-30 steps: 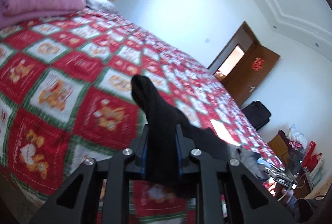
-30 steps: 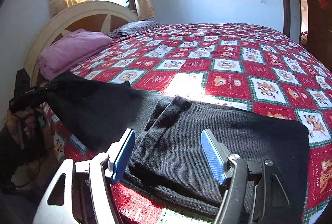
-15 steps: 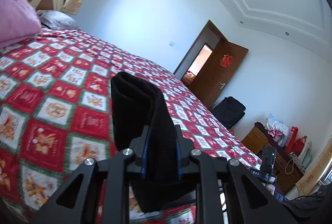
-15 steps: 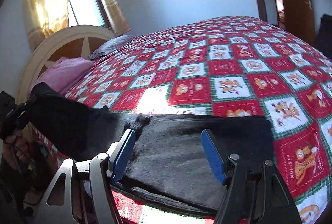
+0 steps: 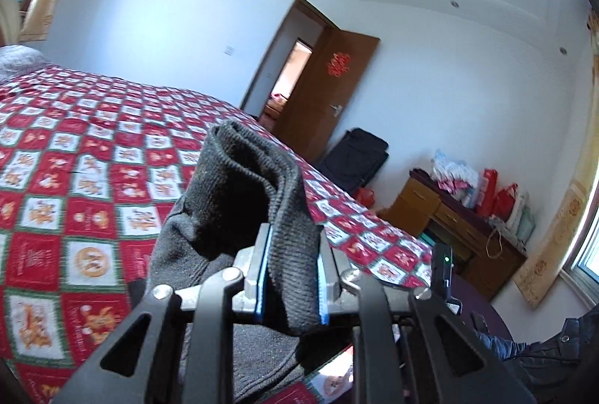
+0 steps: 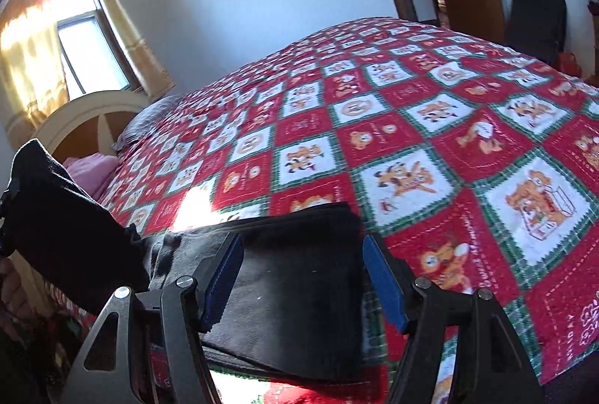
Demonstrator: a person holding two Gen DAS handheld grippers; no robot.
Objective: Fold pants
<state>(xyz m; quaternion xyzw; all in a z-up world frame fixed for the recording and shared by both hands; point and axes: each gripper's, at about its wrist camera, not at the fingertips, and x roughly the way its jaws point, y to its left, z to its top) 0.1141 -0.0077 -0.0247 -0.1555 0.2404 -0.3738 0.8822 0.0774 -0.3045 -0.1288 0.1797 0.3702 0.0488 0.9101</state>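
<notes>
Garment: black ribbed-knit pants (image 6: 299, 276) lying at the near edge of the bed with the red, white and green cartoon-patch quilt (image 6: 411, 127); one part lying flat in layers, the other end lifted clear of the quilt.

Left tongs (image 5: 290, 278): clamping tight on a bunched end of the black knit, cloth filling the gap between the blue pads and standing up in a rolled hump above them.

Right tongs (image 6: 303, 282): standing wide apart, gripping nothing, hovering low over the flat layered part; contact with the cloth impossible to tell.

Done so far, judging: flat part already looking doubled, with stacked edges showing along its near side.

Remaining, judging: carrying the lifted end across onto the flat part, laying it down, letting go, squaring the edges; roughly midway through.

Risk, judging: soft knit likely sagging and sliding off line when laid.

Writing on quilt: faint pale lettering on the red patches, too blurred for reading.

Writing on door: red paper decoration on the brown wooden door (image 5: 337, 97), looking like a character cutout, not legible.

Labels on pants: none showing.
</notes>
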